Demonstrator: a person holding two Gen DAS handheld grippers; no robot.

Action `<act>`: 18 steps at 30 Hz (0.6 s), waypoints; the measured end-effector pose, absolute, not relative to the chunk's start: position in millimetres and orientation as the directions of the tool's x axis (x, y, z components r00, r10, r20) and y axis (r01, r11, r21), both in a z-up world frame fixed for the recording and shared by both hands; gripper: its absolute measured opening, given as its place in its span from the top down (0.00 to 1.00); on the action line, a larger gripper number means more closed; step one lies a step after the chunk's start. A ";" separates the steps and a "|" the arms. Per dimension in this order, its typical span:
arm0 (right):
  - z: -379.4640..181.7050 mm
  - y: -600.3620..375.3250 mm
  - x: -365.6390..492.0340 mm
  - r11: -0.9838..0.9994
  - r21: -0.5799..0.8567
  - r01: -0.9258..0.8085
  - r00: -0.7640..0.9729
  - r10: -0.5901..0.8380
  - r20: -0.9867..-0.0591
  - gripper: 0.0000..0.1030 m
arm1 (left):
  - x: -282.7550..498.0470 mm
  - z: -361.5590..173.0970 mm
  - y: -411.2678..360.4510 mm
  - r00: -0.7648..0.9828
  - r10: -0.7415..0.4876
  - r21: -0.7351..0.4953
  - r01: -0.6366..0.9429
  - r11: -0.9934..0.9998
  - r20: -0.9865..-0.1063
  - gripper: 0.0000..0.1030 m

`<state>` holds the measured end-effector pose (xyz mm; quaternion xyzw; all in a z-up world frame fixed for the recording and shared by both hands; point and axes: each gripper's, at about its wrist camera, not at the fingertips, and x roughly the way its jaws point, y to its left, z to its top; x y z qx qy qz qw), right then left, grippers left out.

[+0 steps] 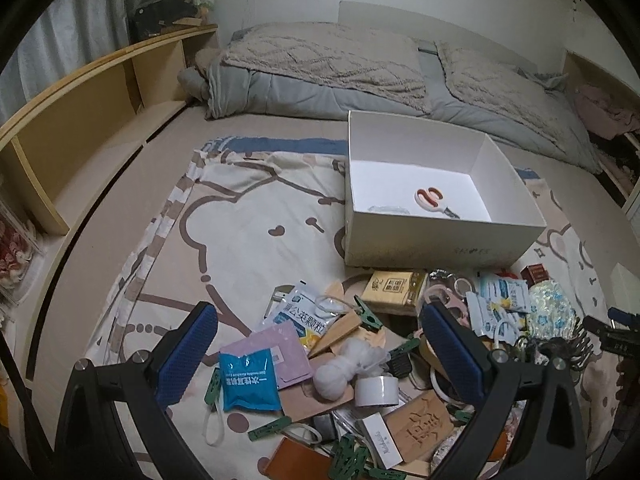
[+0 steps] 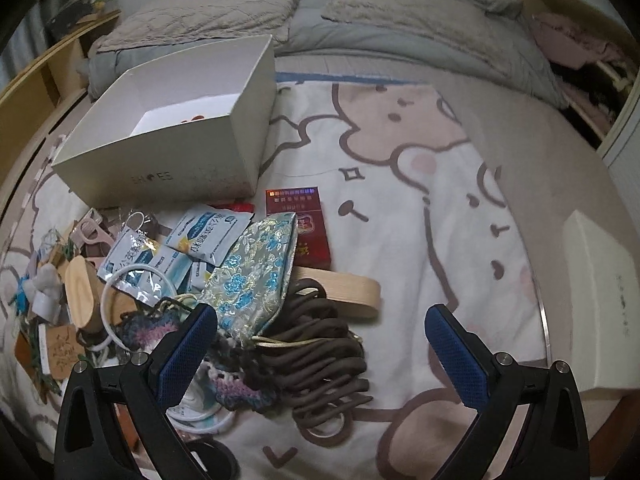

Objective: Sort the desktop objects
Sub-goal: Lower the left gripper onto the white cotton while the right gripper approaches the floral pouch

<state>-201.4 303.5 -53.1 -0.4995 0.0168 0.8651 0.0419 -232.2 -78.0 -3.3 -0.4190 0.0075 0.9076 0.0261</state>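
**Both grippers spread wide over a littered bedspread**

Here, in the left wrist view, the left gripper (image 1: pixel 320 354) stands with its blue-padded fingers far apart and nothing between them. Under the gap, in the lower middle of the frame, lies a pile: a blue sachet (image 1: pixel 250 380), a pink packet (image 1: pixel 276 354) beneath it, a white net ball (image 1: pixel 344 368), a roll of white tape (image 1: pixel 376 391) and green clips (image 1: pixel 370 318). At centre right sits the white box (image 1: pixel 444 240), open-topped, with orange-handled scissors (image 1: pixel 434 200) on its floor. A yellow pack (image 1: pixel 396 290) lies just in front of the box. All of it rests on a cartoon-print sheet (image 1: pixel 248 216).

In the right wrist view, the right gripper (image 2: pixel 320 354) is likewise spread, holding nothing. Between its fingers, toward the lower centre, lies a brown coiled bundle (image 2: pixel 320 356), possibly hair ties; the blur makes that uncertain. A floral brocade pouch (image 2: pixel 256 276) lies partly over it, touching a red box (image 2: pixel 298 226) above. Blue-and-white sachets (image 2: pixel 208 236) sit left of the pouch. The white box (image 2: pixel 168 168) fills the upper left.
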 end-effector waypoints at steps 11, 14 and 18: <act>-67.7 276.2 -217.2 -1.000 -0.013 0.006 -0.454 0.009 -0.891 0.00 | -244.1 -35.6 -80.6 -0.553 0.074 -0.037 -0.077 -0.996 -0.830 0.00; -72.2 272.0 -221.9 -1.000 0.009 0.006 -0.438 -0.010 -0.899 0.00 | -250.2 -45.9 -85.7 -0.504 0.123 -0.104 -0.067 -0.992 -0.855 0.00; -71.5 271.5 -227.3 -0.999 0.032 -0.009 -0.438 -0.025 -0.898 0.00 | -259.0 -61.0 -92.0 -0.420 0.208 -0.217 -0.027 -0.976 -0.883 0.02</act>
